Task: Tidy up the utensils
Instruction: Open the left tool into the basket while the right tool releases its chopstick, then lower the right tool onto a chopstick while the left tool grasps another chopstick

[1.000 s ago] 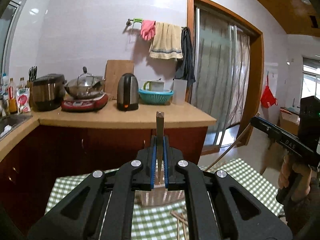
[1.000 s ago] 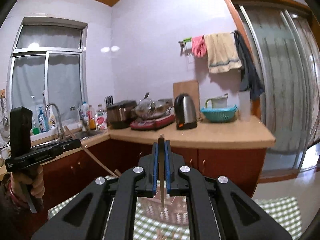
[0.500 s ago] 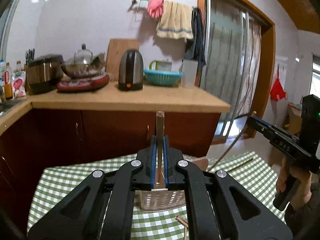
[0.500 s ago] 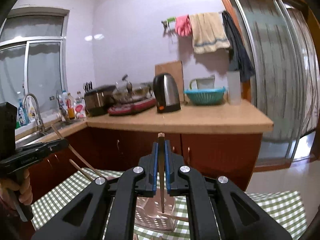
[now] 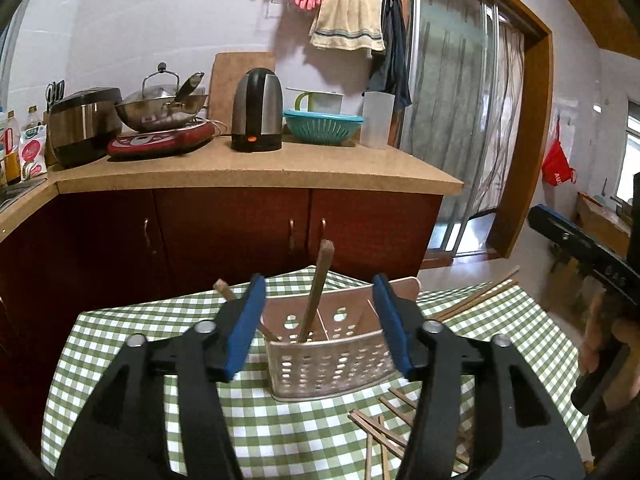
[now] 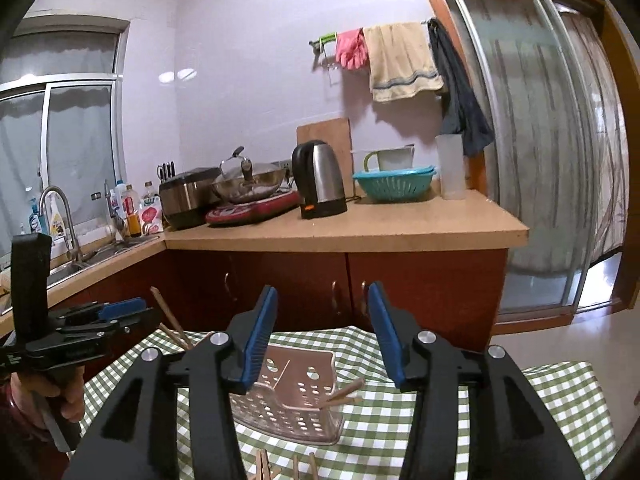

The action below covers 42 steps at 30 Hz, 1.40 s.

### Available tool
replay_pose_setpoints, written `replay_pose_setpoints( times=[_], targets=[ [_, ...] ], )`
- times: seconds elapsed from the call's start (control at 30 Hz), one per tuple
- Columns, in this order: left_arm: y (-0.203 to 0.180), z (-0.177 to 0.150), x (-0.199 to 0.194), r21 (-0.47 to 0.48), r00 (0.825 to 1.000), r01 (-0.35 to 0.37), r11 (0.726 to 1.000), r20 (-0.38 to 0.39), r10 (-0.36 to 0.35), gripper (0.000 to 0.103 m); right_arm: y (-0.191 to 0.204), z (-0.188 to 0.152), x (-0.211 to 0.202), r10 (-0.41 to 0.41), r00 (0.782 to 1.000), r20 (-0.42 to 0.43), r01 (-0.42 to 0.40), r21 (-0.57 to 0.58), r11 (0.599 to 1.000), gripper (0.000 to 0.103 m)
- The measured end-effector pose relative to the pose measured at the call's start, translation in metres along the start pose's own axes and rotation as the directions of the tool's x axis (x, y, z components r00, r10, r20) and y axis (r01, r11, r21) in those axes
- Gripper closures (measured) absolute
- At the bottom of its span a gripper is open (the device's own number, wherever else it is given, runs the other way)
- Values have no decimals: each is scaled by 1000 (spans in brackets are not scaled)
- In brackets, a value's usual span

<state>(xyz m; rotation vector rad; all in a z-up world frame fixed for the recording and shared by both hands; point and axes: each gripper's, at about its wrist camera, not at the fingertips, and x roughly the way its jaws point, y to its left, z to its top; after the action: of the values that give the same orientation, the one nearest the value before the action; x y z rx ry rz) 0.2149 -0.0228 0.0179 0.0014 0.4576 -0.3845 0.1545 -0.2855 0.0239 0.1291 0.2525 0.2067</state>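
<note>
A perforated utensil holder (image 5: 328, 364) (image 6: 288, 400) stands on the green checked tablecloth (image 5: 132, 364). My left gripper (image 5: 318, 320) hovers just above it, jaws opening. One brown chopstick (image 5: 316, 288) stands in the holder between the jaws, free of both pads. Another chopstick (image 5: 224, 290) leans out to the left. My right gripper (image 6: 322, 340) is also above the holder, jaws opening with nothing between them. Two chopsticks (image 6: 344, 394) stick out of the holder's right end. Loose chopsticks (image 5: 384, 420) lie on the cloth in front.
Behind the table runs a wooden counter (image 5: 256, 172) with a kettle (image 5: 258, 110), a wok, a rice cooker and a teal colander (image 5: 322, 126). A sink and tap (image 6: 60, 216) are at the left, a sliding door (image 6: 560, 160) at the right. A hand holds each gripper.
Both grippers were shut on a chopstick each; both now stand open and the chopsticks rest in the holder. Both hands have come down closer to the holder.
</note>
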Motion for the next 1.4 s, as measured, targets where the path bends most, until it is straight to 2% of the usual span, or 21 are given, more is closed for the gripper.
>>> replay_pose_setpoints(
  times=[0.13,0.33,0.57,0.67,0.8,0.93,1.17,1.2,1.3,1.4],
  targets=[
    [-7,-14,-18,8,1000,-9,1000,10,9,41,7,-12,-27,-12,1000,17,12,-25,1000,55],
    [-20,-57,-41,25,999,-35,999,7,34,41,18,-59,-56,-18,1000,-11,17,-50,999,55],
    [-30,-126,-50,58,994,-93,994,-49,96,41,31,-142,-71,0,995,-104,-8,-82,997,55],
    [-32,-154,-52,50,991,-100,994,-89,104,41,33,-174,-72,22,986,-165,-33,-67,997,57],
    [-33,-187,-51,50,983,-113,992,-141,119,41,37,-208,-72,55,969,-239,-74,-70,995,64],
    [-35,-212,-50,50,975,-116,992,-183,124,42,41,-228,-68,89,950,-300,-116,-72,991,71],
    [-33,-245,-47,37,961,-119,992,-249,124,49,46,-254,-57,92,910,-404,-135,-79,988,78],
    [-33,-248,-46,38,960,-118,992,-253,124,50,46,-256,-55,89,906,-415,-132,-76,988,84],
    [-33,-254,-45,34,957,-111,993,-266,116,51,45,-256,-56,86,906,-415,-127,-73,989,95],
    [-34,-259,-46,37,958,-108,993,-263,114,53,45,-256,-57,71,910,-408,-111,-74,991,96]
  ],
)
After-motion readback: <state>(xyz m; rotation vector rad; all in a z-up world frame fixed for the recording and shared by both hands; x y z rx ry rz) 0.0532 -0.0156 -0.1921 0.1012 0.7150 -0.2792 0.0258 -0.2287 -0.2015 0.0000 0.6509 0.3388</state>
